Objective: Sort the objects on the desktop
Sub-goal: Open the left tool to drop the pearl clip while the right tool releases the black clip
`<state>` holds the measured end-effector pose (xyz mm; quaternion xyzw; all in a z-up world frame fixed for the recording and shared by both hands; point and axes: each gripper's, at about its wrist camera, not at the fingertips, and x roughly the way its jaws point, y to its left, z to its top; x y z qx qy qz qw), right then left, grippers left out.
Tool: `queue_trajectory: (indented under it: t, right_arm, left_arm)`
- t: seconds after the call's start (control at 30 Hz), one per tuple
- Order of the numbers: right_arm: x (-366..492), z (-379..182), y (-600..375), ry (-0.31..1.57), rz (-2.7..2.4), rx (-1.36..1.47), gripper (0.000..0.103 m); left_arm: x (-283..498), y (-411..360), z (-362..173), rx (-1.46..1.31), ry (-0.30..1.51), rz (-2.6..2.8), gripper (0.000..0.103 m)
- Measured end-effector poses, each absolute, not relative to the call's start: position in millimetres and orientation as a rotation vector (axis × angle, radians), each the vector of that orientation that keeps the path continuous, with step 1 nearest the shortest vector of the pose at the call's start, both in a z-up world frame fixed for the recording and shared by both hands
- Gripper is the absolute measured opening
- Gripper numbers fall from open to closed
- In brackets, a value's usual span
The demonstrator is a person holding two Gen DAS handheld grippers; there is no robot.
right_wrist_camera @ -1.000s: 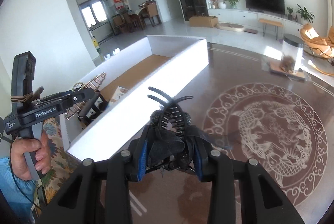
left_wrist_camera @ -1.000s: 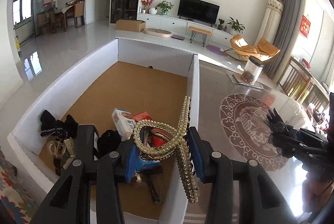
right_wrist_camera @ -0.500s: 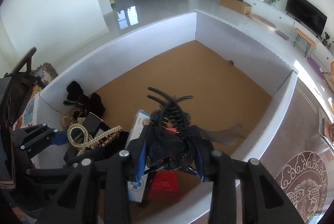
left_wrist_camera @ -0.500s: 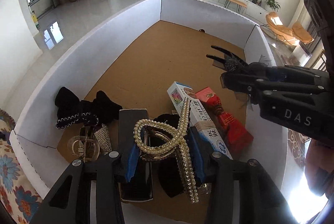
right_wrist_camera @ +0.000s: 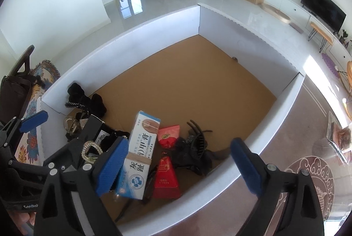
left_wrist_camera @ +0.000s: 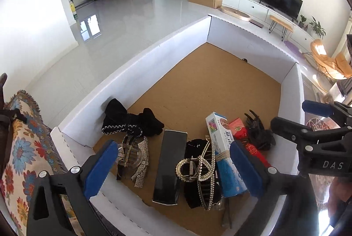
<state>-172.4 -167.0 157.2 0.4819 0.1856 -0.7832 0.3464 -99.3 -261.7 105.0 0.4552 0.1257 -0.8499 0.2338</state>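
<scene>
Both grippers hang over the near end of a white-walled box (left_wrist_camera: 140, 73) with a brown floor. My left gripper (left_wrist_camera: 173, 170) has its jaws opening wide and holds nothing; the gold pearl hair claw (left_wrist_camera: 198, 167) lies below it on a black item in the box. My right gripper (right_wrist_camera: 182, 167) is opening too, with nothing in it; the black hair claw (right_wrist_camera: 193, 148) lies in the box beside a red pouch (right_wrist_camera: 166, 172). In the left wrist view the black claw (left_wrist_camera: 257, 130) rests by the right wall, under the right gripper (left_wrist_camera: 294, 121).
The box also holds a blue-and-white carton (right_wrist_camera: 140, 152), a black flat case (left_wrist_camera: 169, 165), a black bow (left_wrist_camera: 129, 121) and a rhinestone clip (left_wrist_camera: 134, 156). A floral cloth (left_wrist_camera: 22, 148) lies left of the box. A brown patterned tabletop (right_wrist_camera: 308, 170) lies right of it.
Both grippers opened. The pearl claw dropped from the left gripper and the black claw from the right; both now lie in the box. Both hands moved over the box.
</scene>
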Motion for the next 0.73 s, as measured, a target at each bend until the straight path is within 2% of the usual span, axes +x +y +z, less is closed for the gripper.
queue_trajectory:
  t: [0.2,0.37,0.53,0.63,0.73]
  right_arm:
    - [-169,168,-161,0.522,-2.026,1.234,0.094]
    - [-164,176,-158,0.534,-2.036,1.182,0.094]
    - [-163,180,-153,0.529,-2.051,1.145,0.094]
    - [-163,180,-152,0.534,-2.052,1.139,0.094]
    - [-161,182,-153,0.542,-2.052,1.119,0.094]
  left_arm:
    - [-94,-251,132,1.158,0.274,-2.293,0.103]
    - [-89,-247,142,1.135,0.340,-2.308,0.103]
    - [-89,-253,130,1.177,0.448,-2.287,0.103]
    - [-79,-254,127,1.111,0.485,-2.266,0.103]
    - [-76,-248,130,1.058,0.420,-2.278,0.103]
